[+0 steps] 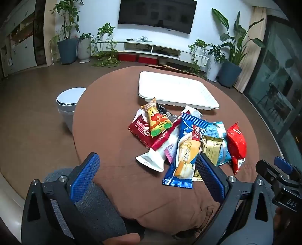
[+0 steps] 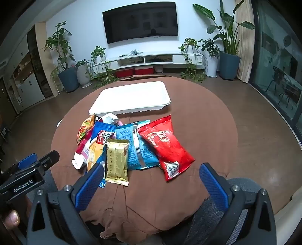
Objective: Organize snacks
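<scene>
**Snacks piled before an empty-looking tray, both claws released**

Left wrist view, left to right. At far left, cupboards and potted plants (image 1: 67, 39); lower down, a white bin (image 1: 68, 105) on the floor beside the table. Bottom left: left gripper (image 1: 149, 175), jaws spread wide, nothing between the blue pads (image 1: 84, 179), hovering over the brown tablecloth (image 1: 105, 116) at the near edge. Above centre: white tray (image 1: 175, 90), lying flat toward the far side of the table. Just in front of it, touching its near rim: snack pile (image 1: 186, 137). Within the pile, from the left: dark red pack (image 1: 139, 130) with a yellow pack (image 1: 157, 120) on top, then a white pack (image 1: 160, 152), a blue cake bar (image 1: 188, 148) lying lengthwise toward the camera, a gold pack (image 1: 212, 149) on a light blue pack (image 1: 219, 135), and a red pack (image 1: 236, 143) at the right end. Top centre: TV (image 1: 156, 14) on the wall. Far right edge: part of the right gripper (image 1: 283, 173), a glass door behind it.

Right wrist view, left to right. At left edge: part of the left gripper, black with a blue pad. Then the pile: yellow pack, cake bar, gold pack, light blue pack, red pack, partly overlapping. Bottom centre: right gripper, jaws spread wide and released, left pad just in front of the cake bar's near end, gripping nothing. Tray behind the pile, upper centre.
</scene>
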The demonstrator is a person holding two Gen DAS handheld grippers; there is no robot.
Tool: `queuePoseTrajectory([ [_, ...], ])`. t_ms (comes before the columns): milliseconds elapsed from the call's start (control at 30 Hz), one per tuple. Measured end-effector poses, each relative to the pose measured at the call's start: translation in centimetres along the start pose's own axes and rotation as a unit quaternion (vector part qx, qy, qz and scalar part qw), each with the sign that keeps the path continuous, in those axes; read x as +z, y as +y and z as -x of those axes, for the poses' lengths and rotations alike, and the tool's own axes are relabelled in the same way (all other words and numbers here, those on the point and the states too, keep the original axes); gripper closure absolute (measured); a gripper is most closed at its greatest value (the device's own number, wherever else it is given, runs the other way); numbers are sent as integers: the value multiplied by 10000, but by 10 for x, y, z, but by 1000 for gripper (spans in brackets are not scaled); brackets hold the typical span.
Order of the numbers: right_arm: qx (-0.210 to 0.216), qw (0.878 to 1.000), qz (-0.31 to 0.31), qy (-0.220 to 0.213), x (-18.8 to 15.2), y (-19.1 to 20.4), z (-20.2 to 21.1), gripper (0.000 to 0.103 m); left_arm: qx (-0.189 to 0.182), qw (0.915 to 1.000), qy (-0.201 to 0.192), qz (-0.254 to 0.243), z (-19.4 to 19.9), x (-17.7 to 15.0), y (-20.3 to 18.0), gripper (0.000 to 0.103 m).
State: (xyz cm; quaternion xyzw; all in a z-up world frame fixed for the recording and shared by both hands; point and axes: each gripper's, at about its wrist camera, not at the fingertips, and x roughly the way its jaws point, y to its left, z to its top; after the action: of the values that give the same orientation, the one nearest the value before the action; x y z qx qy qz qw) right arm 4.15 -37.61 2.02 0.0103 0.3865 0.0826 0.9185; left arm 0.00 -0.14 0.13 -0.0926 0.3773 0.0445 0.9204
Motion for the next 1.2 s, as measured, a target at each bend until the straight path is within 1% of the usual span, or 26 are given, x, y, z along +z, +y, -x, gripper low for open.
queuePoseTrajectory([
  [167, -17, 10000, 6, 9, 1, -1, 1, 0, -9, 9997, -125, -202, 2, 0, -7, 0],
  [200, -17, 10000, 3, 12, -4, 1, -4, 0, 17, 10000, -43, -5, -1, -2, 0, 0],
  [533, -10, 9999, -1, 111, -3, 0, -9, 0, 13, 10000, -9, -2, -5, -2, -3, 0],
  [1200, -7, 9999, 8, 141, -4, 2, -10, 0, -29, 10000, 27, -34, -5, -1, -4, 0],
])
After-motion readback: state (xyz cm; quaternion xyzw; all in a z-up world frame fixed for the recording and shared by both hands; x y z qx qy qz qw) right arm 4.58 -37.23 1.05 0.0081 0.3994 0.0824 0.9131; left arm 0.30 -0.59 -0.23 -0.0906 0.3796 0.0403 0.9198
